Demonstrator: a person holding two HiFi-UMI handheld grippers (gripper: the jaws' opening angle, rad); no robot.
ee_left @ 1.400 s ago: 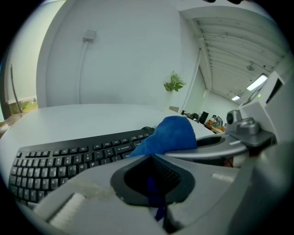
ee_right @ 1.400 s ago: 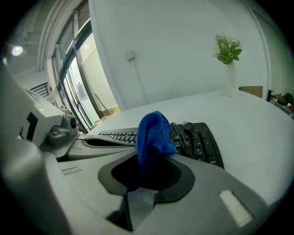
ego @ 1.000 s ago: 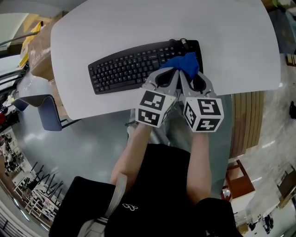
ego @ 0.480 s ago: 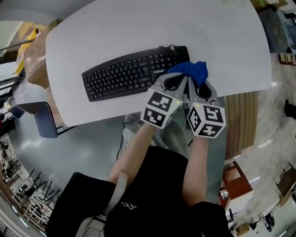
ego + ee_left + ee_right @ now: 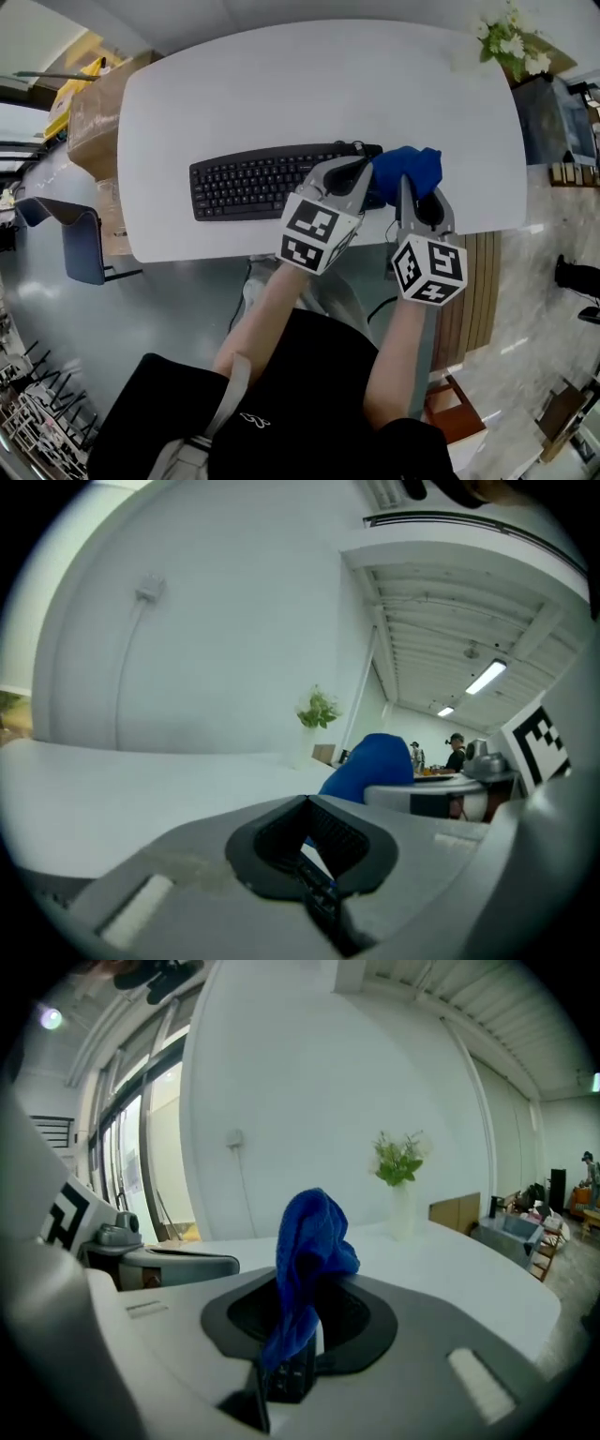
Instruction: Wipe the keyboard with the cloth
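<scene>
My right gripper (image 5: 407, 187) clamps the cloth (image 5: 409, 165) at the keyboard's (image 5: 248, 180) right end. My left gripper (image 5: 349, 172), jaws together, empty, sits just left.

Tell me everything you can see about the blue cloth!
The cloth is bright blue and looks soft and fuzzy, like a small towel. It is bunched into a crumpled lump, not spread flat. The right gripper pinches its lower end between closed jaws, so the rest pokes up and forward past them. In the head view it sits at the right end of the black keyboard on the white table; whether it touches the keys cannot be told.
</scene>
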